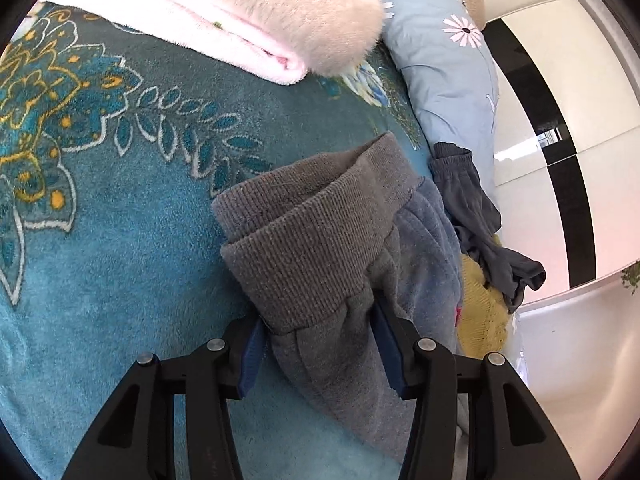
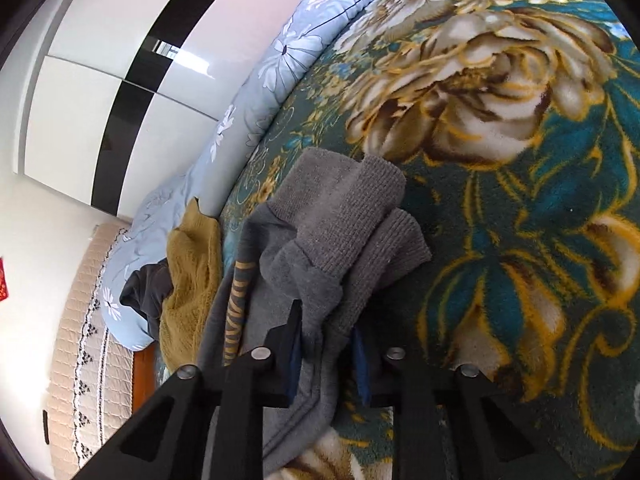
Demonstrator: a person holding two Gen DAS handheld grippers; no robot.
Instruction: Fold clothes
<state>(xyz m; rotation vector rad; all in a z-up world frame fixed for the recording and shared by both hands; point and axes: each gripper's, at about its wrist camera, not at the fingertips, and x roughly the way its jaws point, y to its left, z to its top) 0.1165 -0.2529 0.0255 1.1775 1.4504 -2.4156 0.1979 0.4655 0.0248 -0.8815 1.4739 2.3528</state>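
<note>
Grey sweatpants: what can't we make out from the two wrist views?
- Left wrist view: the grey sweatpants run under the left gripper and off the bottom edge, so their full shape is cut off.
- Right wrist view: the cloth hides the pads of the right gripper, so how deep the jaws bite is unclear.
- Right wrist view: the gold print is creased and unreadable.
- Both views: the yellow garment and dark garment are bunched, type unclear.

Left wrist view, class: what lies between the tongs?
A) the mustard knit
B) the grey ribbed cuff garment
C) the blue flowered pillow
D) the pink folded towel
B: the left tongs close on the grey garment just below its ribbed cuff.
</note>
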